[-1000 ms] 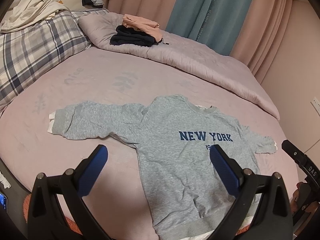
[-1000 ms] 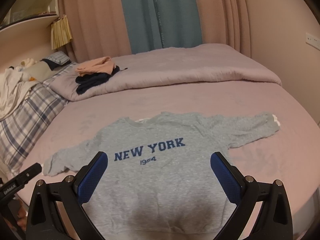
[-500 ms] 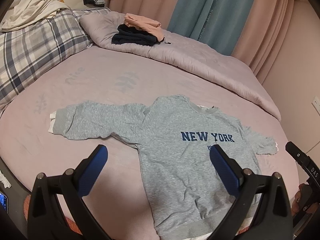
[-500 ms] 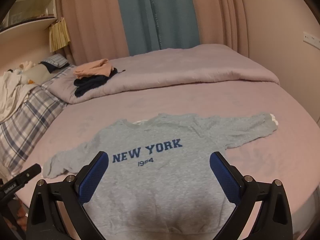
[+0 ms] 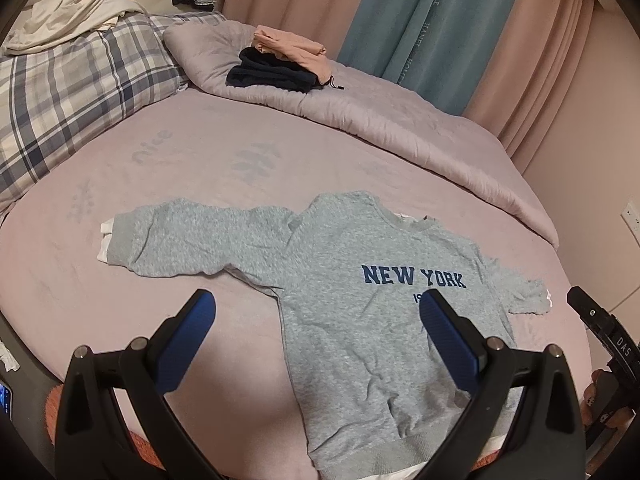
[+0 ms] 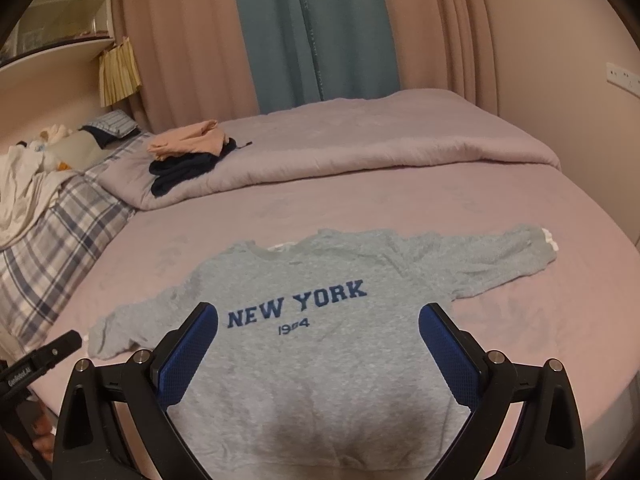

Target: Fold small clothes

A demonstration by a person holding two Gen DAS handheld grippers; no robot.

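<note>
A small grey sweatshirt with "NEW YORK" in blue lies flat, face up, on the pink bed sheet, both sleeves spread out. It also shows in the right wrist view. My left gripper is open and empty, held above the sweatshirt's left side near the hem. My right gripper is open and empty, above the lower middle of the sweatshirt. The right gripper's body shows at the right edge of the left wrist view; the left gripper's body shows in the right wrist view.
A folded pile of pink and dark clothes rests on a rolled lilac duvet at the back. Plaid pillows and white cloth lie at far left. Curtains hang behind the bed.
Both grippers have drifted slightly, so the sweatshirt sits a little differently in each view. Both stay open; the sweatshirt has not moved.
</note>
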